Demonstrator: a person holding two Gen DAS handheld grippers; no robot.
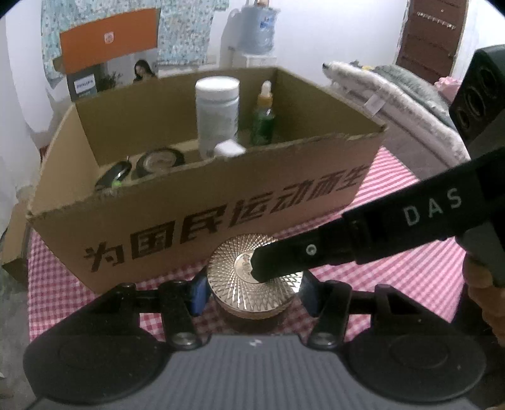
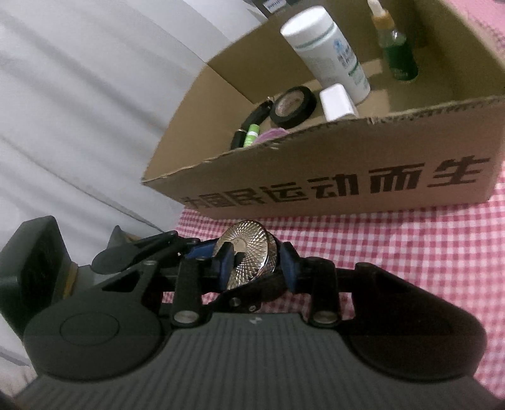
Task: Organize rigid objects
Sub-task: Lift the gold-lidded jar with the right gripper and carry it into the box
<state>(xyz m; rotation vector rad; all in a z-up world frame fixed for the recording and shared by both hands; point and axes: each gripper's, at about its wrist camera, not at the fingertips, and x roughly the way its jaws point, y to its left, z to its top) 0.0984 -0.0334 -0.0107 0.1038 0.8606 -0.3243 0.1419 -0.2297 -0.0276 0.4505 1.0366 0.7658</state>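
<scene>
Most things already sit in my cardboard box (image 1: 202,202) — white bottle (image 1: 217,110), dropper bottle (image 1: 262,120), tape roll (image 1: 161,161) — while both tools, left (image 1: 252,291) and right (image 2: 257,261), pinch the gold-lidded jar (image 1: 249,284) on the table (image 1: 394,252) before the box.

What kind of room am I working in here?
Most likely a home, perhaps a living room or bedroom: a red checked tablecloth on the table, a water dispenser jug by the wall, and folded bedding behind the cardboard box.
</scene>
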